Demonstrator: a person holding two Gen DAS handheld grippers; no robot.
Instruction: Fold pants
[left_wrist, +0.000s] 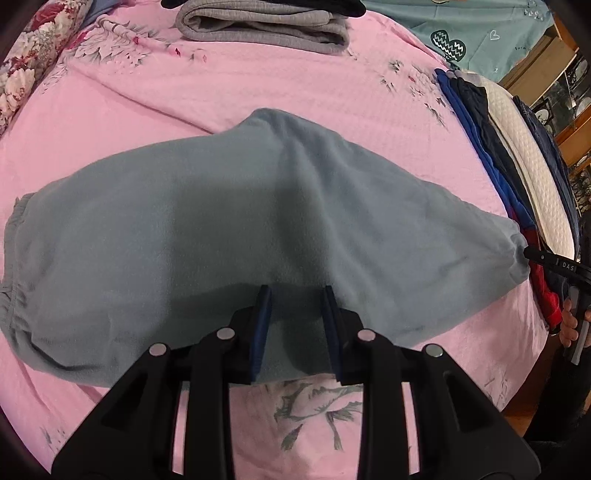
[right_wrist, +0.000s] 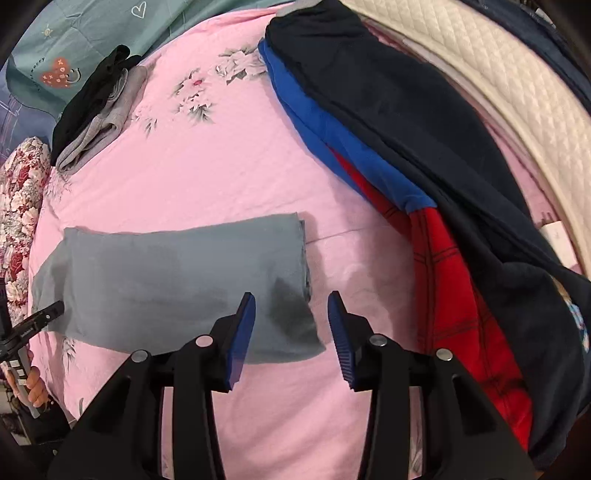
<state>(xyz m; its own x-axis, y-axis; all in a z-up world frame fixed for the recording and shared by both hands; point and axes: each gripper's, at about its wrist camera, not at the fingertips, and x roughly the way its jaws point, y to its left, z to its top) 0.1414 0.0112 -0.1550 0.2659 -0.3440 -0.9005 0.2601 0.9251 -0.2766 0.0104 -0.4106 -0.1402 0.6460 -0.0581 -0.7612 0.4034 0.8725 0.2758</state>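
- Both of my grippers stood parted and empty: the right gripper (right_wrist: 291, 325) wider, above the pink sheet (right_wrist: 229, 158) by the pants' end; the left gripper (left_wrist: 297, 321) narrower, over their near edge, contact unclear.
- Grey-blue pants (left_wrist: 229, 221) lay folded across the pink floral bedsheet in front of me.
- Dark, blue and red clothes (right_wrist: 424, 155) were piled along the right side.
- Folded grey garment (left_wrist: 266, 27) sat at the far edge.
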